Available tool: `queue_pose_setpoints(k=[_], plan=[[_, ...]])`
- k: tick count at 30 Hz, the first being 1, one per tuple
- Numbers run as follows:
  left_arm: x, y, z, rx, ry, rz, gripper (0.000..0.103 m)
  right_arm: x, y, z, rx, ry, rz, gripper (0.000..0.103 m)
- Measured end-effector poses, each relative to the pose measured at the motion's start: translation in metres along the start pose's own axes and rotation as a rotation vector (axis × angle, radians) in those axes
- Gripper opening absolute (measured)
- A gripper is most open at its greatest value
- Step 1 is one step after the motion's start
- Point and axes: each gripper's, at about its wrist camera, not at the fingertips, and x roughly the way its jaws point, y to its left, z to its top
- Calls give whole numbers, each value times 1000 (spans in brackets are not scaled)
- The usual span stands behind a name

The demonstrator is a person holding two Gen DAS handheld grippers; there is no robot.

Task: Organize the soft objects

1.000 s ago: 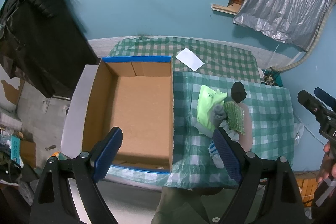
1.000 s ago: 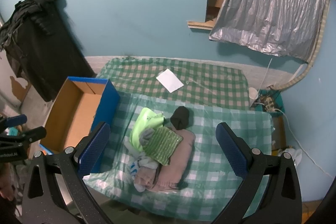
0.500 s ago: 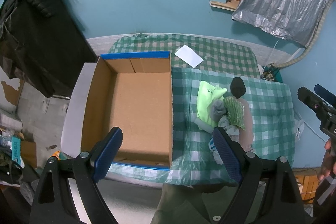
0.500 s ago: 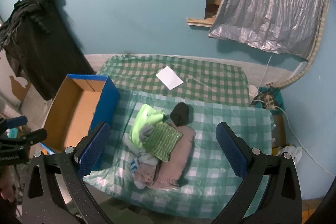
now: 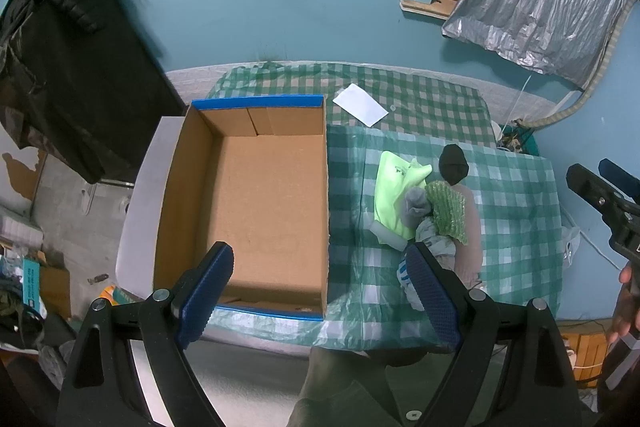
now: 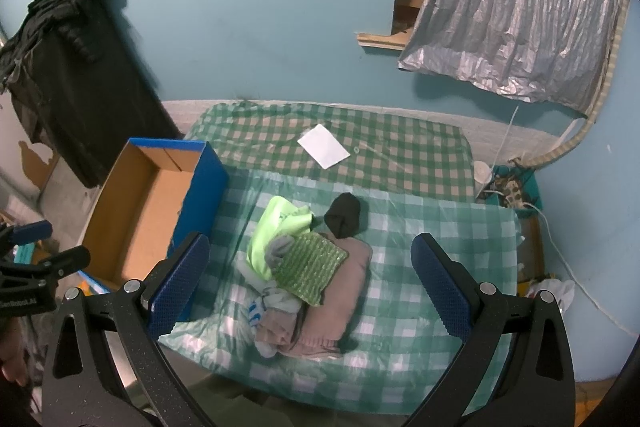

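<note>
Nothing looks sorted yet. The left gripper (image 5: 320,291) and right gripper (image 6: 310,287) both hang high with blue pads spread wide, holding nothing. The heap of soft cloths (image 6: 304,267) (lime-green, grey, textured green, pink, black sock) lies on the green-checked tablecloth (image 6: 440,227), below the right gripper's centre. The brown cardboard box with blue rim (image 5: 256,195), at its ten o'clock, holds nothing.

Only legible text: partial white print "GenRobot.AI" on my left gripper (image 6: 28,259) body, right wrist view.
</note>
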Motion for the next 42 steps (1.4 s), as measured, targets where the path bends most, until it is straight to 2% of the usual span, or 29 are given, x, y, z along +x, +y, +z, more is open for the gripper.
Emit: queue_pose_setpoints(k=[35,42], plan=[[2,-10,-1,23,10,-2,89,2,-3,-6,5,31,2,101],[7,-16,-4,23,24,-4,89,18,-7,-13,-15,81,4,100]])
